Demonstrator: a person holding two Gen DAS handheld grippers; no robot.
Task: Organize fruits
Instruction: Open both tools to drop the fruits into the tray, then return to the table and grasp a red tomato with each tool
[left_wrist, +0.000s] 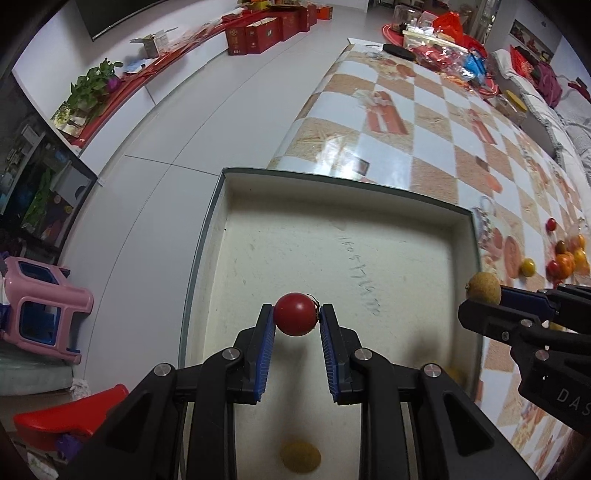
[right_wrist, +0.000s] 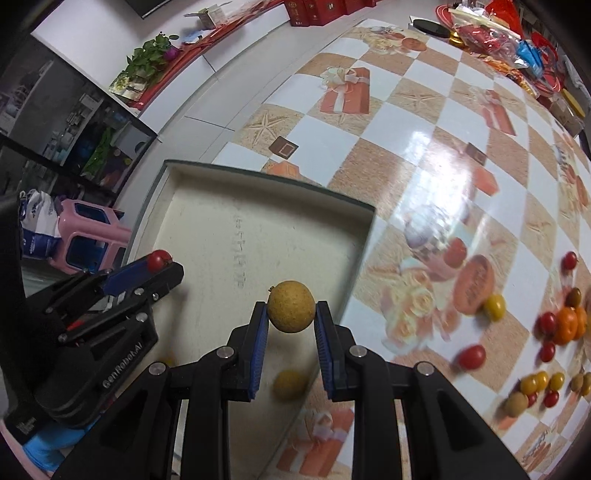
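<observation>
My left gripper (left_wrist: 296, 314) is shut on a red cherry tomato (left_wrist: 295, 314) and holds it above the shallow cream box (left_wrist: 332, 192). My right gripper (right_wrist: 291, 312) is shut on a tan longan (right_wrist: 291, 311), above the box's right part (right_wrist: 266, 173). The right gripper also shows in the left wrist view (left_wrist: 491, 295) with its longan (left_wrist: 484, 288). The left gripper shows in the right wrist view (right_wrist: 162, 264) with its tomato (right_wrist: 159, 258). One tan fruit (left_wrist: 300, 457) lies in the box; it shows blurred in the right wrist view (right_wrist: 290, 384).
Loose cherry tomatoes, yellow tomatoes, longans and an orange fruit (right_wrist: 567, 323) lie on the checkered tablecloth (right_wrist: 424, 147) at the right. Clutter of bags (left_wrist: 443, 40) sits at the table's far end. A pink stool (left_wrist: 40, 306) stands on the floor to the left.
</observation>
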